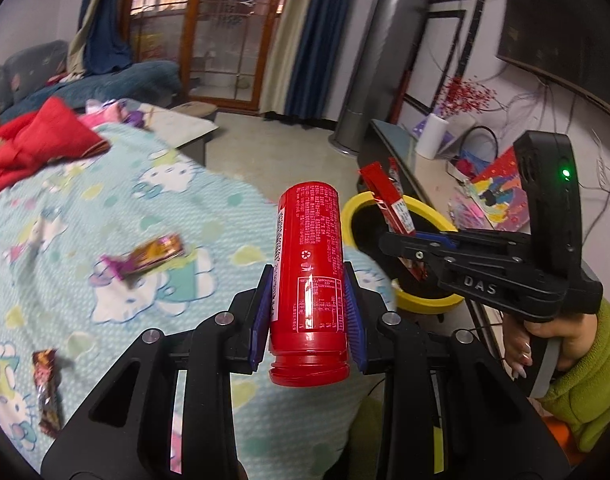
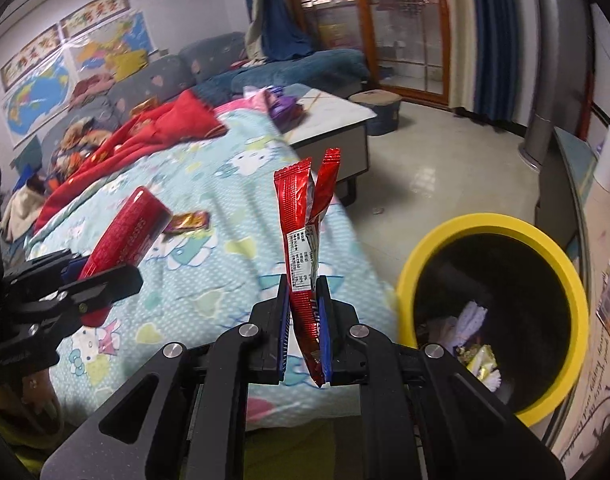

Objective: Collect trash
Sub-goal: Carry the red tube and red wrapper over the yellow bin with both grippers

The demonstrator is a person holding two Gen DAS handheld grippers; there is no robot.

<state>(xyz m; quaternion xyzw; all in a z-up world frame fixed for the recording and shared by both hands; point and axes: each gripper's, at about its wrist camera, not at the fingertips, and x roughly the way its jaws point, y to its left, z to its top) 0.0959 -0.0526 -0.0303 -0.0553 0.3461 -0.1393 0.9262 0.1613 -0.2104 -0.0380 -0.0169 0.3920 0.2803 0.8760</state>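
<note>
Wrappers [image 1: 149, 256] on blanket: two; wrappers in right tool [image 2: 307, 312]: two.

Glossy trash, matt cloth
Red plastic cylinder bottle [image 1: 309, 280] & red foil sachet wrappers [image 2: 305, 248] glossy; pale-blue printed cloth blanket [image 1: 105, 208] matt, textured.

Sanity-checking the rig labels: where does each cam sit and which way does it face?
Left wrist: on the left gripper, looking down over the red bottle it clamps to the blanket; the right gripper and a hand show.
Right wrist: on the right gripper, clamping red wrappers, facing the yellow bin; the left gripper shows.
Shared: bottle, wrappers, bin, blanket.
</note>
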